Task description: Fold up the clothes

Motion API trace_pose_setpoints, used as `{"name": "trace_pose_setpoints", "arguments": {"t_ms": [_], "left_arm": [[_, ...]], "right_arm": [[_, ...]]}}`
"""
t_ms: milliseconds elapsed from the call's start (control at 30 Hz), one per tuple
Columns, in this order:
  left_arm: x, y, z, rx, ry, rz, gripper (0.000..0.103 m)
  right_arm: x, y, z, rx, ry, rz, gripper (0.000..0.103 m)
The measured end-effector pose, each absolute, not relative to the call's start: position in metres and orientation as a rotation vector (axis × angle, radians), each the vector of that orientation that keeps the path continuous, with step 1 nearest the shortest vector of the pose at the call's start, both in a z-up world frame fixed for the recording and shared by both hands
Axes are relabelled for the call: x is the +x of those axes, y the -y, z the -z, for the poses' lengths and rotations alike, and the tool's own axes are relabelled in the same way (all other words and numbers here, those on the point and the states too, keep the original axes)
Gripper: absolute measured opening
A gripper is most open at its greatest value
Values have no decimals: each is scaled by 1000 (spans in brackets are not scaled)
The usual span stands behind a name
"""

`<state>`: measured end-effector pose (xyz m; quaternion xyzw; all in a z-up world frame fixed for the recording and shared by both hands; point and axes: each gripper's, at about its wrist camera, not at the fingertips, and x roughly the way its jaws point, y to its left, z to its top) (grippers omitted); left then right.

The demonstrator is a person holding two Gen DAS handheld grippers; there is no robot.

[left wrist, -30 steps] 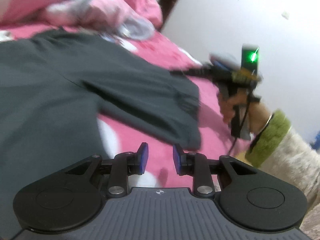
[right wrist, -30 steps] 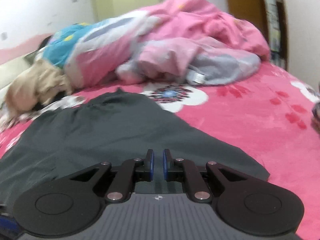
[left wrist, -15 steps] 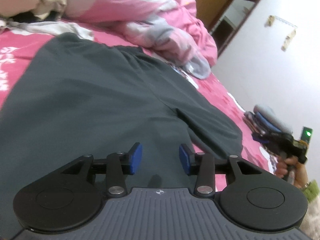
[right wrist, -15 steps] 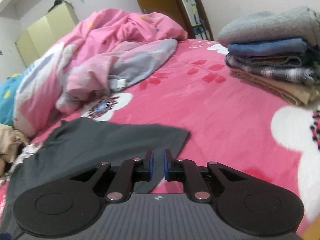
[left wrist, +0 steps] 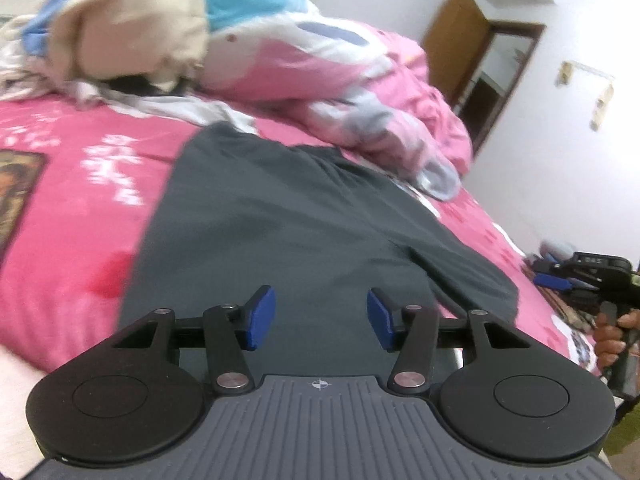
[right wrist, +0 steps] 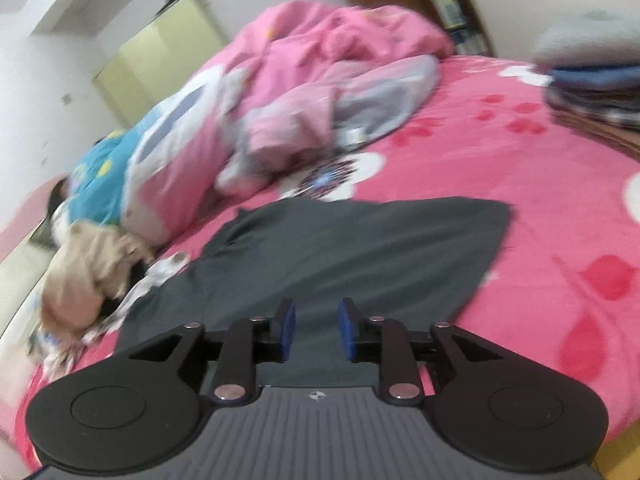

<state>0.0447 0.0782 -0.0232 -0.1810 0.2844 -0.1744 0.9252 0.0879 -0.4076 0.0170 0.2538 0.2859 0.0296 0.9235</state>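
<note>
A dark grey garment [left wrist: 280,232] lies spread flat on the pink flowered bedspread [left wrist: 72,208]. My left gripper [left wrist: 321,317] hovers over its near end, open wide, with nothing between the blue pads. In the right wrist view the same grey garment [right wrist: 360,248] stretches away from me, one end reaching right. My right gripper [right wrist: 316,330] is above its near edge, open by a moderate gap and holding nothing. The right gripper [left wrist: 560,278] and the hand on it [left wrist: 608,336] show at the right edge of the left wrist view.
A heap of pink, white and blue bedding [right wrist: 280,112] and a beige cloth [right wrist: 88,268] lie along the far side of the bed. A stack of folded clothes [right wrist: 592,72] sits at the right. A wooden door [left wrist: 452,40] stands behind.
Both grippers have opened wider; the right was nearly shut a second ago. The left view has swung left over the garment, the right view back toward it.
</note>
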Motion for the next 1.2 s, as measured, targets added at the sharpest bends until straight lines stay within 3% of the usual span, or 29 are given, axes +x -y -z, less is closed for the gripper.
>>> {"name": "trace_pose_setpoints", "arguments": {"t_ms": [333, 800, 1200], "left_arm": [[46, -132, 41, -450, -579, 212, 51], [65, -148, 57, -413, -558, 204, 50], [70, -159, 73, -531, -686, 254, 50]], "right_arm": [[99, 324, -42, 463, -603, -242, 30], [107, 239, -43, 363, -673, -368, 31], [109, 199, -32, 285, -727, -390, 31]]}}
